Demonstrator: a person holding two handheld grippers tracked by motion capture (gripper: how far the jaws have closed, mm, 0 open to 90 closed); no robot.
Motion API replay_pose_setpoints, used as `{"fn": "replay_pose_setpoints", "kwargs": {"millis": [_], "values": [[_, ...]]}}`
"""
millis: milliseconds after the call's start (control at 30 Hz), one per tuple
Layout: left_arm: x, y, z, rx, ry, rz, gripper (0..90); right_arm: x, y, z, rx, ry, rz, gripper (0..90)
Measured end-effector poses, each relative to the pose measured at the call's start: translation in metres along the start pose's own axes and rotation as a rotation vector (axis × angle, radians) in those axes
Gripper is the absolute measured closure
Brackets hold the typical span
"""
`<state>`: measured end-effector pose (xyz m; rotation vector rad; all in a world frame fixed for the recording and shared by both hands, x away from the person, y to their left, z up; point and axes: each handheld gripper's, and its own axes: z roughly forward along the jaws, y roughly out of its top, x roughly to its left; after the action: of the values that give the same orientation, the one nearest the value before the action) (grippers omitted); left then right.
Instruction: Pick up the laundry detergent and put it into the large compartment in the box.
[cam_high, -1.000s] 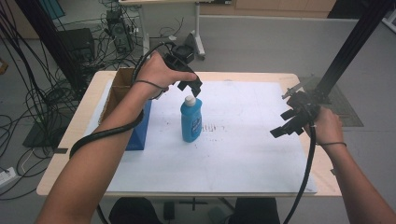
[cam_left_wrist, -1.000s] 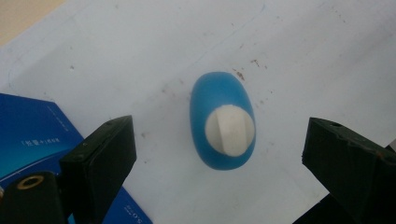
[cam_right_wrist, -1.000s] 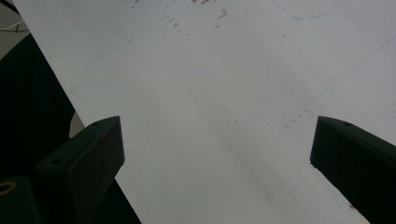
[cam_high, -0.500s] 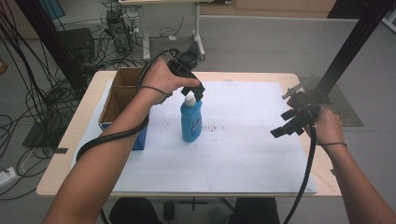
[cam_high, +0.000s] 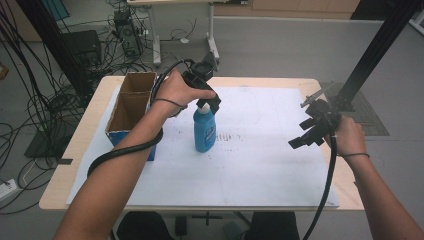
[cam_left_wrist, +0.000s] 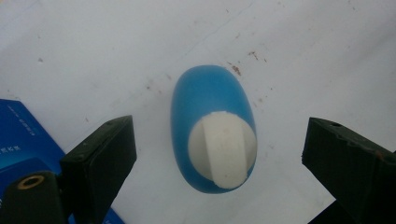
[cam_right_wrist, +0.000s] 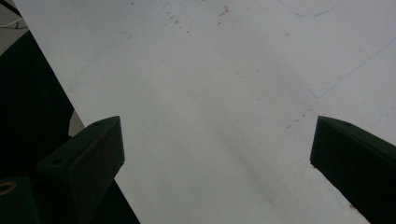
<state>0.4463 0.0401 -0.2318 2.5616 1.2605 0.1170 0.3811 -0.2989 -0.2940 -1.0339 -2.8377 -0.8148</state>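
At the left edge of the table (cam_high: 90, 130) sits your open cardboard box (cam_high: 131, 102), two compartments, brown inside with a blue outer face. Just to its right, your left claw (cam_high: 212, 102) hangs directly over the blue bottle (cam_high: 204, 131), jaws spread wide with the white cap (cam_left_wrist: 223, 148) centred in the gap and clear of both. In the left gripper view the bottle (cam_left_wrist: 212, 126) stands upright on the white sheet (cam_high: 260, 165), its long axis running straight up toward the camera; the body is a smooth, glossy oval, the cap matte white with a flat-sided spout pointing toward the bottom of that view. The sheet is flat and lightly speckled with brown marks. Far to the right, well apart from the bottle, your right claw (cam_high: 305, 134) hovers above the sheet's edge, jaws spread wide and holding nothing.
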Motion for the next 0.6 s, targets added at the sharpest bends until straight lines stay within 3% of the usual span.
{"fn": "replay_pose_setpoints", "kwargs": {"millis": [600], "values": [[-0.001,-0.003,0.02,0.001,0.013,-0.009,10.7,-0.001,-0.002,0.003,0.001,0.007,0.001,2.9]]}}
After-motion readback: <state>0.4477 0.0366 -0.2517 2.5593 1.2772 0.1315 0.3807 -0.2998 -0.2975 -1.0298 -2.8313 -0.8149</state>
